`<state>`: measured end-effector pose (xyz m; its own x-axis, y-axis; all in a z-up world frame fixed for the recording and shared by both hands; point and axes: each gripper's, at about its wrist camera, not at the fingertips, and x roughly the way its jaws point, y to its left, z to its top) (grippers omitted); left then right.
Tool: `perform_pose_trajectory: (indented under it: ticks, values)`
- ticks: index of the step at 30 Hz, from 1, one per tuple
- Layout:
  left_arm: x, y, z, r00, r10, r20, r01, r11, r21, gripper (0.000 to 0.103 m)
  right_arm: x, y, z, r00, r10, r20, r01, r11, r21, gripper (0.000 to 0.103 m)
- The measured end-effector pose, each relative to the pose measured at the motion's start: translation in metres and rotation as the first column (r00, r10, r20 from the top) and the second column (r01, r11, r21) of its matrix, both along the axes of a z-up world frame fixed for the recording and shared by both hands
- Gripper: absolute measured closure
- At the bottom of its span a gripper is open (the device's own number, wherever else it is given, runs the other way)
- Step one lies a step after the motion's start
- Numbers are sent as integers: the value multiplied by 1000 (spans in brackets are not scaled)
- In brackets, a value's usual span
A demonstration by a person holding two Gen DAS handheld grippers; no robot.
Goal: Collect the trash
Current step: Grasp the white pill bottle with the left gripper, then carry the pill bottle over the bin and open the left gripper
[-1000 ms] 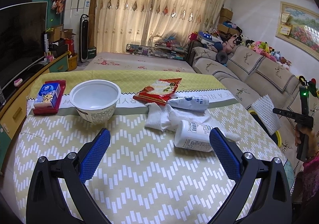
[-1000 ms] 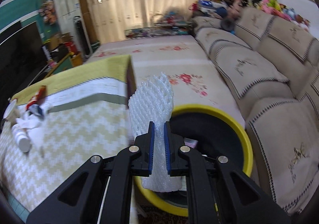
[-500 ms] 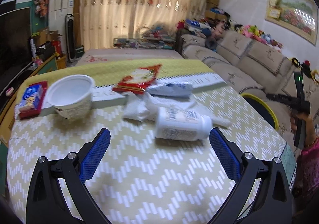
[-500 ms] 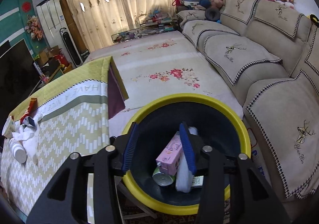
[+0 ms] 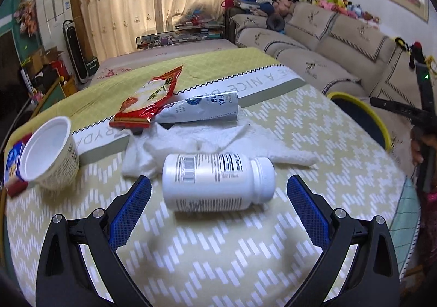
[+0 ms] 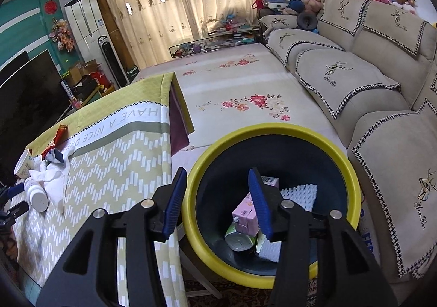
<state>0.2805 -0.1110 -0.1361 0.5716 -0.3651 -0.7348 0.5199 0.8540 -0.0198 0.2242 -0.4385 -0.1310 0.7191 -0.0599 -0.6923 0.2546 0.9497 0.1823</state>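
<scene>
The table (image 5: 218, 257), under a yellow-green zigzag cloth, fills the left wrist view; the yellow-rimmed bin (image 6: 215, 252) stands off its edge at about 3 o'clock in that view and fills the lower middle of the right wrist view. On the cloth, from larger to smaller: a crumpled white towel (image 5: 196, 143) at centre; a white paper bowl (image 5: 46, 154) at 9 o'clock, tilted in this view; a red snack wrapper (image 5: 150, 99) at 11 o'clock; a flattened grey-blue pouch (image 5: 202, 110) just beside the wrapper; and a white pill bottle (image 5: 215, 181) lying on its side, cap toward 3 o'clock, touching the towel's near edge.

The left gripper (image 5: 218, 206) has its jaws spread wide, the bottle just ahead of and between the blue pads, which do not touch it. The right gripper (image 6: 218, 197) hangs over the bin; its jaws have just been opening and nothing is between them. In the bin lie a white foam net (image 6: 300, 195) (at 2 o'clock), a pink carton (image 6: 245, 214) and a small can (image 6: 237, 238).
</scene>
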Motion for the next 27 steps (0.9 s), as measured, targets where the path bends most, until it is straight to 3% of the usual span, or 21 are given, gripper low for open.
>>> perform_pose_trajectory:
  ticks: [16,19,27]
  values:
    - [15,-20,-17,1000,-21,-6,22,995,94,5,6,10,-12,999,37,-22,-37,999,20,56]
    - [16,-22,-19,1000,-16,-16,17,995,96,18,6,11,-12,999,40,-20,-40,999,22,56]
    - [8,-21,-11,1000,8,-26,-6,996,93,19,-7,4,-11,1000,27,-3,-27,999,32,56]
